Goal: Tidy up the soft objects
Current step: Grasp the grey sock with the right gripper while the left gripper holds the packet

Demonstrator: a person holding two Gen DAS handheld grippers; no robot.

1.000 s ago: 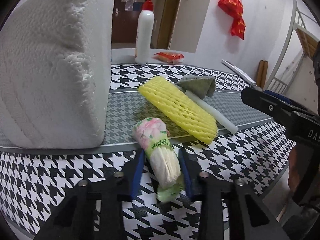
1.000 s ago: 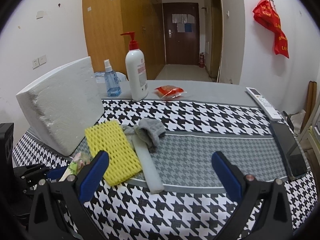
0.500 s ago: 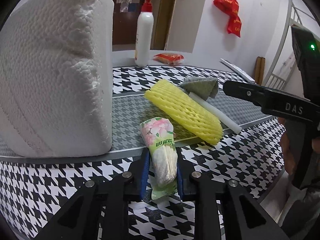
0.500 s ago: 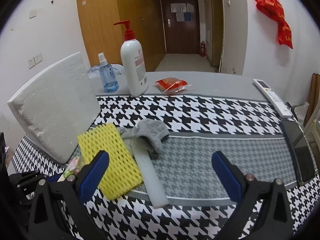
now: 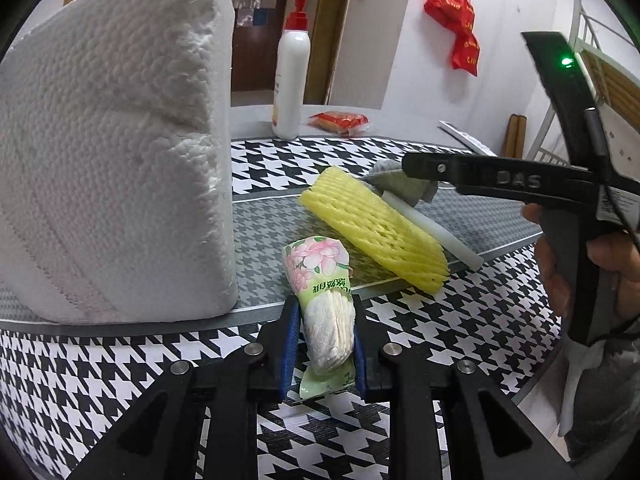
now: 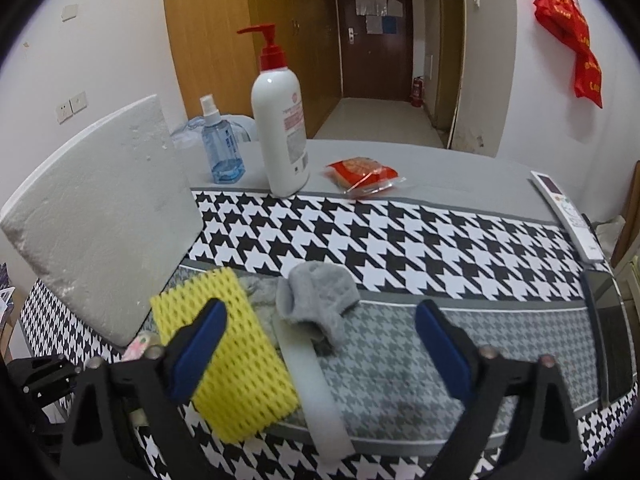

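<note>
My left gripper (image 5: 323,314) is shut on a green floral tissue pack (image 5: 320,276), its blue pads pressing both sides of the pack on the houndstooth cloth. Past it lie a yellow foam net (image 5: 376,236), a white foam strip (image 5: 432,228) and a grey sock (image 5: 404,188). My right gripper (image 6: 320,312) hovers over the sock (image 6: 320,300) and the strip (image 6: 316,384). Its jaws are closing but still wide, touching nothing. The net (image 6: 228,360) lies under its left finger. A big white foam block (image 6: 100,216) stands at the left.
At the back of the table (image 6: 460,172) stand a white pump bottle (image 6: 282,128) and a blue spray bottle (image 6: 222,148), with a red snack packet (image 6: 362,172) beside them. A remote (image 6: 568,212) and a dark phone (image 6: 608,320) lie along the right edge.
My left jaws closed onto the tissue pack and have held it since. My right gripper came forward over the sock and strip, and its jaws narrowed a little.
</note>
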